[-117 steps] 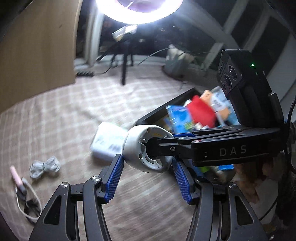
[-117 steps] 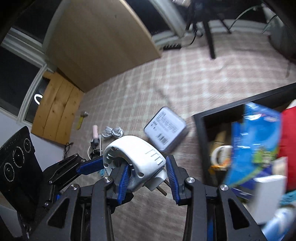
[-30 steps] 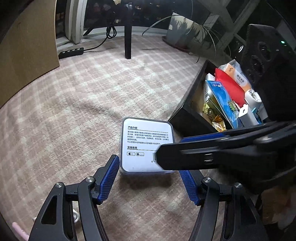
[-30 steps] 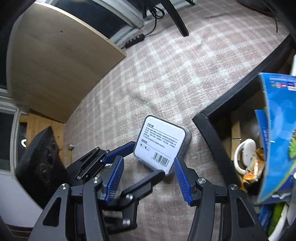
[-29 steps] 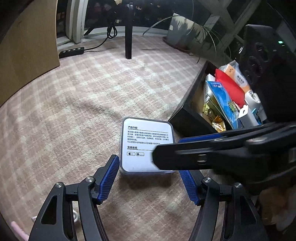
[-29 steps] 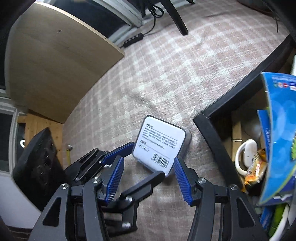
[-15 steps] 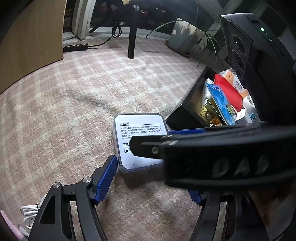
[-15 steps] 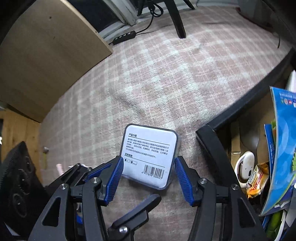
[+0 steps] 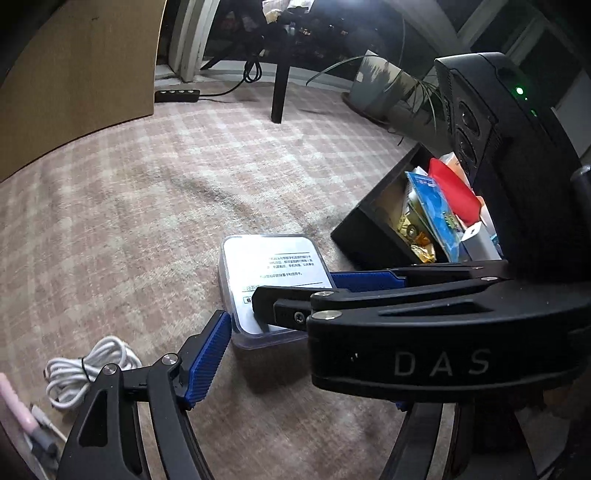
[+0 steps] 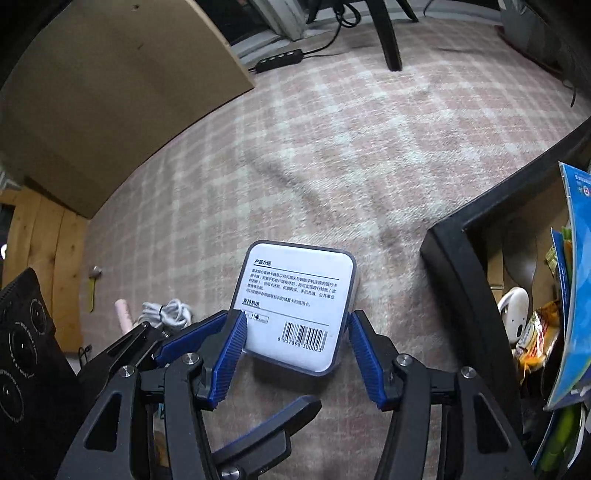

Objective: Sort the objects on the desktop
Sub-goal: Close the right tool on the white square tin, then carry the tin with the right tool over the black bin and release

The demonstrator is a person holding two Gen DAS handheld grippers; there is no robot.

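Note:
A flat square clear case with a white printed label and barcode [image 10: 295, 304] lies on the checked cloth. My right gripper [image 10: 297, 354] is open, its blue pads either side of the case's near end, left pad close to its edge. In the left wrist view the case [image 9: 271, 271] lies ahead, partly hidden by the right gripper's black body. My left gripper [image 9: 295, 354] is open; only its left blue pad [image 9: 207, 360] shows, near the case's corner. A black box [image 10: 461, 295] full of packets stands to the right.
A coiled white cable [image 9: 86, 373] and a pink pen-like stick [image 9: 13, 402] lie at the left. A brown board [image 10: 110, 81], a black power strip [image 10: 280, 61] and a dark stand leg [image 10: 386, 33] stand at the back. A potted plant [image 9: 388, 92] is behind the box.
The white plug held 3.9 s ago is gone from both grippers. Both grippers have moved in on the square case; the right one now straddles its near end, lower and closer.

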